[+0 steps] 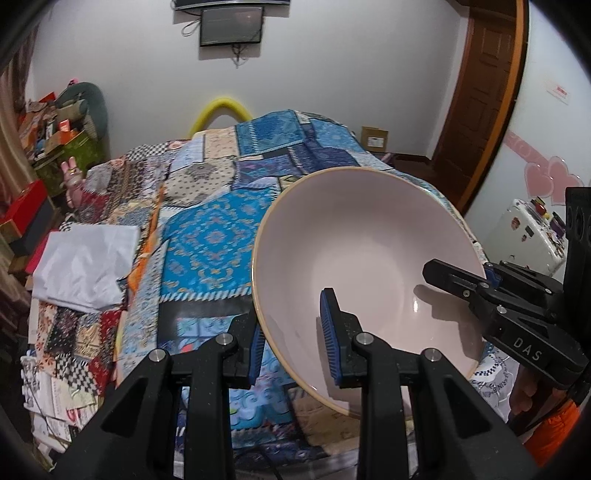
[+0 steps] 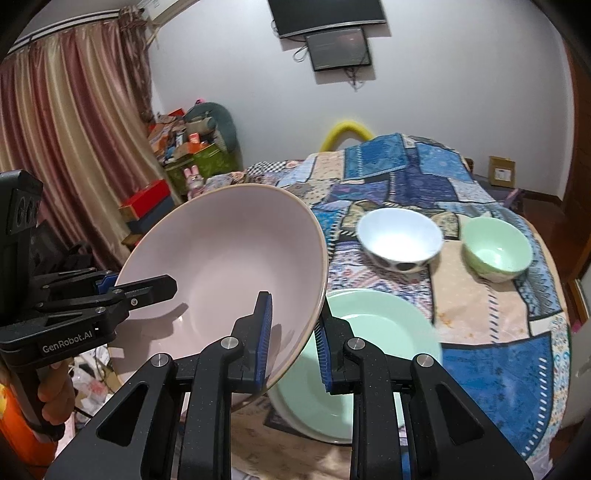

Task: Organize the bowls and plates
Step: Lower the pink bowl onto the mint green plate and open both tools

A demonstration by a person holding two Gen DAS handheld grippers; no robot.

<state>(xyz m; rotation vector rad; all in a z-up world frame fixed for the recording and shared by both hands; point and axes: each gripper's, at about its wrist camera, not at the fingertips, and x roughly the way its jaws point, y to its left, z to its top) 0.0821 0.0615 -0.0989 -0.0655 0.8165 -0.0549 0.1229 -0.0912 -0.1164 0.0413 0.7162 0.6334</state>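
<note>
We hold 1 pink bowl (image 1: 369,266) between our 2 grippers, lifted and tilted above the bed (image 1: 221,236). The left gripper (image 1: 295,338) straddles the bowl's near-left rim: 1 blue pad (image 1: 328,328) lies inside the bowl, the other (image 1: 256,350) sits outside it, and a slim gap shows between the outer pad and the wall, so we cannot tell whether it is truly clamped. The right gripper (image 2: 293,341) straddles the opposite rim the same way, with 1 pad (image 2: 264,339) inside the bowl and 1 pad (image 2: 323,354) outside; here too the jaws stand apart around the wall with a visible gap on the outer side. In each wrist view the other gripper reaches over the bowl's far rim.

Just beyond the right gripper, partly under the bowl's edge, a green plate (image 2: 369,354) lies on the bed. Farther ahead of that gripper sits a white bowl (image 2: 400,238), and to its right, close by but apart, a green bowl (image 2: 496,247). Both stand upright on the patchwork quilt (image 2: 480,314).

Ahead and to the left of the left gripper, a folded white cloth (image 1: 83,266) lies on the quilt's edge. On the wall far ahead hangs a dark screen (image 1: 232,25).
</note>
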